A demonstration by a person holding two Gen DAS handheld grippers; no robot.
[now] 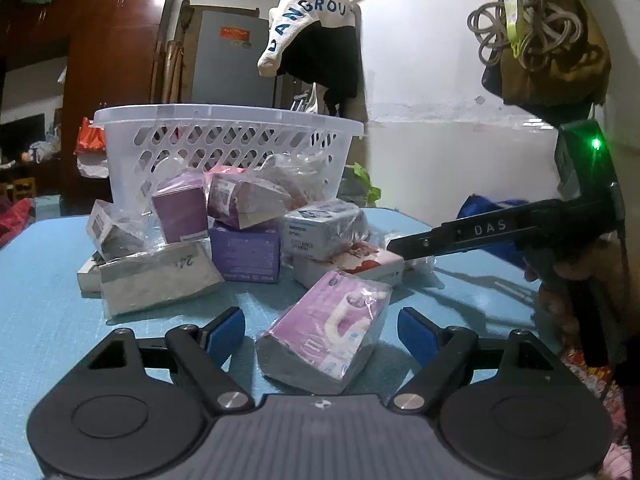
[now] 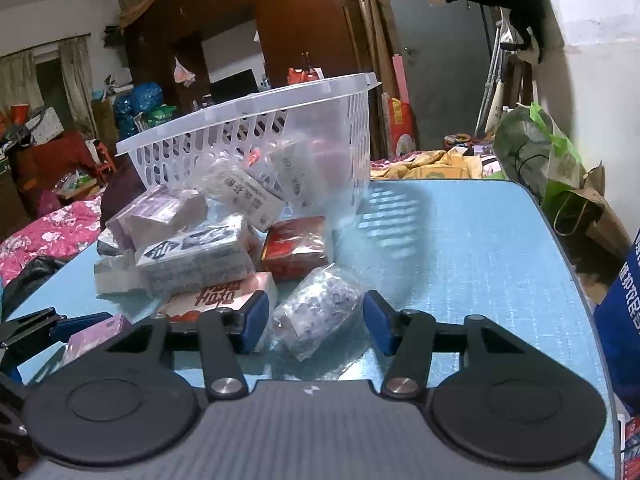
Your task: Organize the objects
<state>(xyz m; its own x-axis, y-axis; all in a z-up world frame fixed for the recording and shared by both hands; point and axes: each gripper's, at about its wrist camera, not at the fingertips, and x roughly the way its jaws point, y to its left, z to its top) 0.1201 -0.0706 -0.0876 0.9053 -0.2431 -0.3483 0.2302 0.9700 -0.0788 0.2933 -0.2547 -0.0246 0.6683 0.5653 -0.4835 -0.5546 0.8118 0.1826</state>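
1. The left gripper (image 1: 321,330) is seen spread wide above the blue table (image 1: 48,288); nothing is pinched between its blue pads (image 1: 226,330).
2. A pink plastic-wrapped box (image 1: 326,342) lies flat on the table between those pads, tilted diagonally, with a gap visible on either side.
3. The right gripper (image 2: 312,320) is likewise spread, its pads clear of any item.
4. A clear-wrapped packet with purple print (image 2: 318,316) lies between the right gripper's fingers, touching neither that can be seen.
5. A white slotted basket (image 1: 224,136) stands at the far side of the table; wrapped packages are visible through its wall.
6. A pile of boxes is heaped against the basket's near side, among them a purple carton (image 1: 245,254) and a red box (image 2: 294,246).
7. In the left wrist view, the right gripper's arm enters from the right, near the pile.
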